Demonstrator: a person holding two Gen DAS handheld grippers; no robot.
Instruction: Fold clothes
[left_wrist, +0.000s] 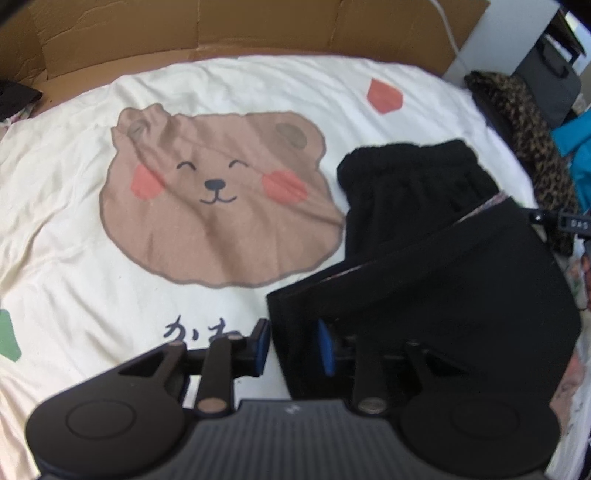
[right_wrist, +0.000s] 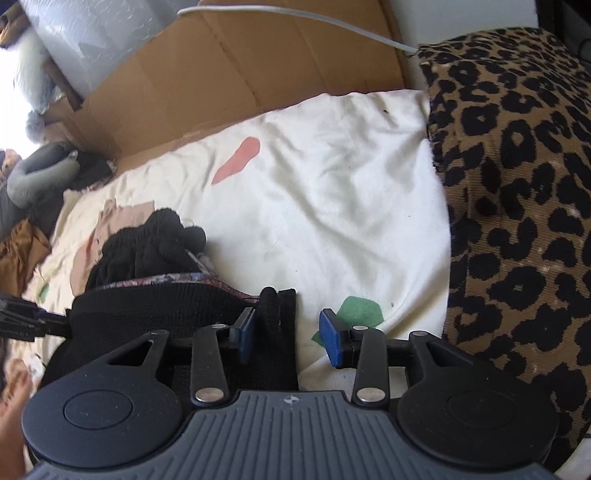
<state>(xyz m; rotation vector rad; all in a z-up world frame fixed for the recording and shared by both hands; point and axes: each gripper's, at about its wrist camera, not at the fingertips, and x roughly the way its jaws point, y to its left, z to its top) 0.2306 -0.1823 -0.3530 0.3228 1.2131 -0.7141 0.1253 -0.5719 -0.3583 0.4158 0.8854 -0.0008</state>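
One black garment (left_wrist: 424, 236), two grippers (left_wrist: 293, 347) apart

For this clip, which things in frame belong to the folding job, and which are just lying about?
Part of the job:
- black garment, partly folded on the bear-print sheet
- left tongs, open around its edge
- right tongs, open, fabric between the pads

Lying about:
- leopard-print cushion
- cardboard
- white cable
- grey item
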